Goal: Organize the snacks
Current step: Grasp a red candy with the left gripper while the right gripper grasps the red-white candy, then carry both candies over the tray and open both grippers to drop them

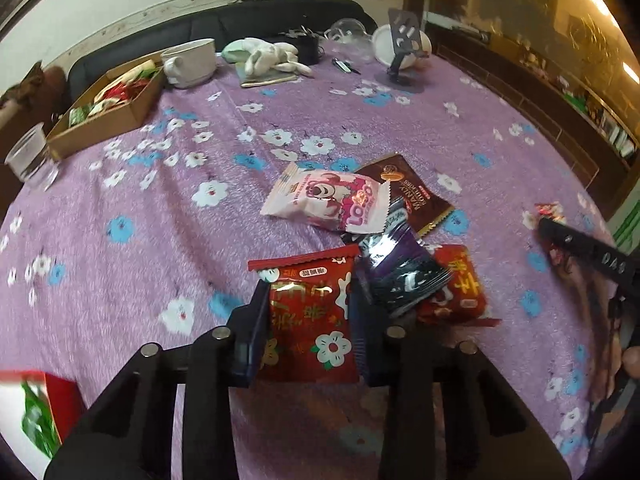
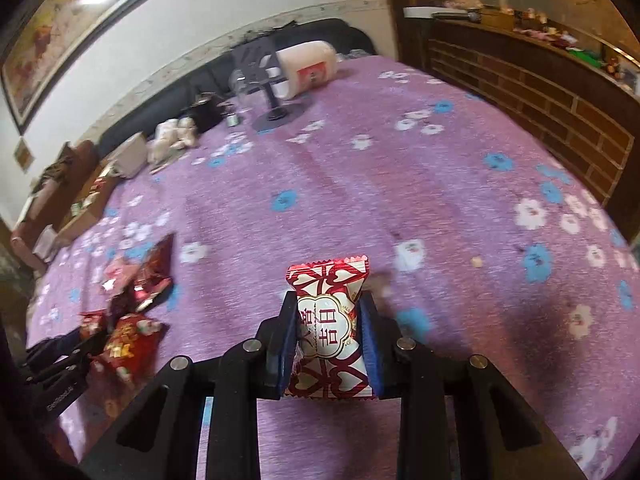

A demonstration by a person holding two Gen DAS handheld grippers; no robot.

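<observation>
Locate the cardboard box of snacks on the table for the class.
In the left wrist view the cardboard box sits at the far left edge of the purple flowered tablecloth, between the white pot and a clear plastic cup.

A purple floral tablecloth (image 1: pixel 168 216) covers the table, with a clear plastic cup (image 1: pixel 30 158) at its left edge and a white pot (image 1: pixel 192 62) standing further back. A pale plush toy (image 1: pixel 272 58) lies on a flat book beside the pot, near a black phone stand (image 1: pixel 402 50) on a round base. A dark sofa (image 1: pixel 224 24) runs behind the table below a white wall; a framed picture (image 2: pixel 76 20) hangs there, and a brown wooden cabinet (image 2: pixel 532 92) stands to the right
</observation>
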